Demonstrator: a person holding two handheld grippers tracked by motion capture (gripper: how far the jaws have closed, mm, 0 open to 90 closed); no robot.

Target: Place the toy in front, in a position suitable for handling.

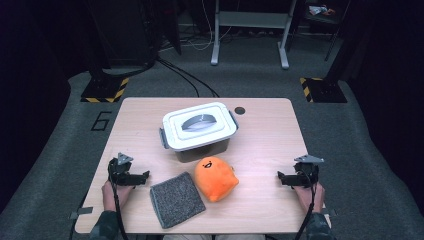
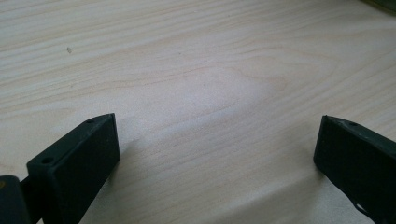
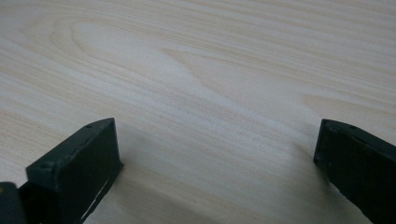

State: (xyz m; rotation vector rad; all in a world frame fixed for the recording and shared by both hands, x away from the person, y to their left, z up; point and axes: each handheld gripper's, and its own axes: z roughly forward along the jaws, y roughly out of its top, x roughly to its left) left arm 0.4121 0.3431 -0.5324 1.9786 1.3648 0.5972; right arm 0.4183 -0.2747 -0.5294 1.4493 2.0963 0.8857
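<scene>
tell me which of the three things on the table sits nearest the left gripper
The grey felt-like pad, lying flat just beside the left gripper. The orange plush toy sits farther toward the middle, and the white lidded box farther back.

My counter is pale wood with fine darker grain lines. On it I see a white box with a grey handle set in its lid and grey clasps, a bright orange plush toy with a small dark face, and a speckled grey cloth. My left gripper and right gripper are black, each topped by a grey plate.
</scene>
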